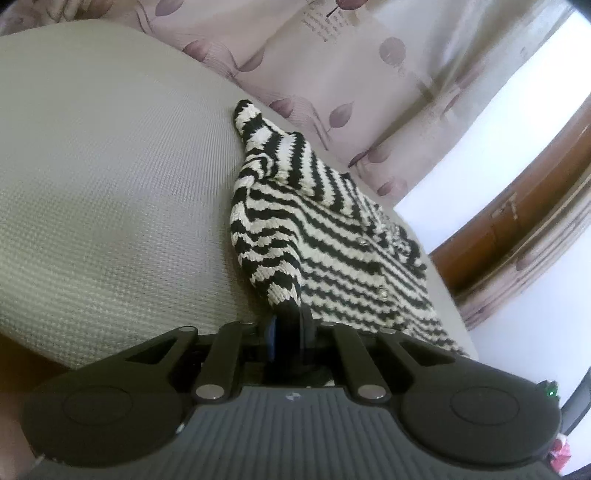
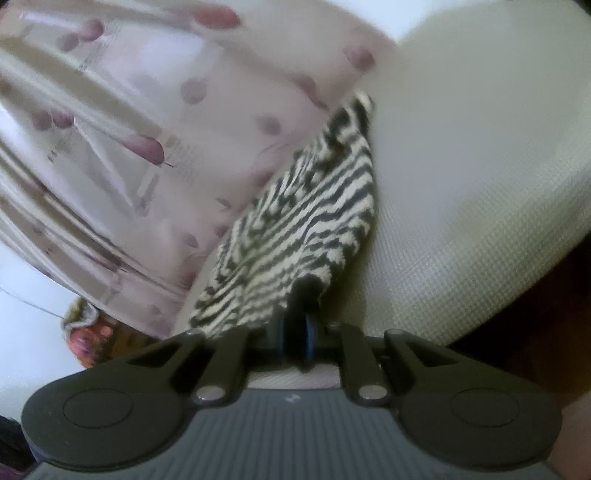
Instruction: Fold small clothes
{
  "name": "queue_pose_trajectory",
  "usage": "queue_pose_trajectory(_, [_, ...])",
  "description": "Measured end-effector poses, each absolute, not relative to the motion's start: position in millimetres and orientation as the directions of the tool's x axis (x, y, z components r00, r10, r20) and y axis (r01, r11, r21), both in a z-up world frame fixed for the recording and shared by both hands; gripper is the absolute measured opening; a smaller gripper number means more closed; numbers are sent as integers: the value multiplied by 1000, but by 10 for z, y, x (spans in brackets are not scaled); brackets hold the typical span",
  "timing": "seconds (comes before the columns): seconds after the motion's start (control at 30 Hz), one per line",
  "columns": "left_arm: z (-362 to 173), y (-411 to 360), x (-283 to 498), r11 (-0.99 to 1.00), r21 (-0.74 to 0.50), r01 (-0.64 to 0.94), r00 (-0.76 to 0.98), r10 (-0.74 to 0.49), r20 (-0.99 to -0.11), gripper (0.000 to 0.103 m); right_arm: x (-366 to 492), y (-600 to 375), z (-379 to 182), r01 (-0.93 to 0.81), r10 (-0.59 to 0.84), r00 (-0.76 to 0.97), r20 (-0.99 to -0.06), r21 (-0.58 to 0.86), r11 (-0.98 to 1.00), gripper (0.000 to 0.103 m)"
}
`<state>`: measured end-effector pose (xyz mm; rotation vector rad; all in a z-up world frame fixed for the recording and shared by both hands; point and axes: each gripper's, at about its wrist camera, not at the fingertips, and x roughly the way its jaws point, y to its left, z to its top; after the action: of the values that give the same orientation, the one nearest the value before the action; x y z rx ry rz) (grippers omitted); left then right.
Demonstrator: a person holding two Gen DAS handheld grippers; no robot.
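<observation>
Both tongs, left gripper (image 1: 288,317) and right gripper (image 2: 301,306), pinch the stripy sweater (image 1: 325,236); next, I think, lay it over flat.

Right wrist view motion-blurred throughout: curtain (image 2: 155,122) pattern smeared, striped knit garment (image 2: 295,229) stripes soft, far tip indistinct. Orange-pink object (image 2: 92,339) at near left too blurred to identify, partly behind the gripper body. Right gripper (image 2: 301,295) fingertips buried in knit; left gripper (image 1: 288,310) fingertips likewise covered by the garment (image 1: 332,236) corner. Small buttons (image 1: 384,293) barely resolvable. Garment's near-right edge hidden behind left gripper body. Print on curtain (image 1: 325,22) unreadable.
</observation>
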<state>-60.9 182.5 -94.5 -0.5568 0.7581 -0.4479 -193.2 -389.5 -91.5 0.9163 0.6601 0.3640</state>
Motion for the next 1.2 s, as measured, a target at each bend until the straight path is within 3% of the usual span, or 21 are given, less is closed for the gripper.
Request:
queue_pose_trajectory(0.07, [-979,1832,-579,764,-621,173,632,-570,-525,14,-1928,-3927,-939,3,543,755,-369,829,559,41])
queue_pose_trajectory(0.1, [-990,1836,-575,764,-624,168,632,-569,-526,17,-1924,-3928,-942,6,540,757,-368,830,557,59])
queue_pose_trajectory(0.13, [-1002,1835,-567,765,-623,163,631,-566,-531,20,-1916,-3925,-951,6,544,756,-364,834,551,66])
queue_pose_trajectory(0.2, [-1012,1835,-563,754,-634,171,624,-580,-523,36,-1885,-3893,-980,9,550,751,-365,839,543,66])
queue_pose_trajectory(0.27, [-1004,1829,-555,733,-655,183,612,-606,-507,51,-1842,-3850,-1029,19,554,740,-381,835,549,64])
queue_pose_trajectory(0.3, [-994,1813,-552,728,-658,195,606,-617,-503,56,-1821,-3826,-1054,19,554,736,-389,830,557,53])
queue_pose_trajectory(0.33, [-980,1793,-551,732,-651,201,603,-616,-506,54,-1797,-3805,-1076,24,546,735,-402,820,572,25])
queue_pose_trajectory(0.37, [-967,1772,-549,744,-636,203,604,-606,-517,45,-1778,-3789,-1088,27,543,731,-414,812,583,12])
queue_pose_trajectory(0.4, [-964,1758,-542,753,-625,204,600,-601,-529,11,-1766,-3774,-1090,28,534,732,-423,802,597,10])
queue_pose_trajectory(0.53, [-890,1778,-513,758,-628,178,633,-576,-516,10,-1787,-3781,-970,-26,545,753,-369,811,585,10])
queue_pose_trajectory(0.63, [-746,1821,-451,710,-680,182,676,-593,-438,10,-1743,-3848,-826,-49,551,764,-335,822,568,10])
queue_pose_trajectory(0.87, [-383,1661,-157,703,-673,229,734,-579,-355,10,-1364,-3967,-485,-99,560,782,-272,834,543,10])
queue_pose_trajectory(1.2, [-122,1529,926,707,-678,202,810,-509,-290,10,-271,-4097,-213,-127,528,801,-282,782,610,10])
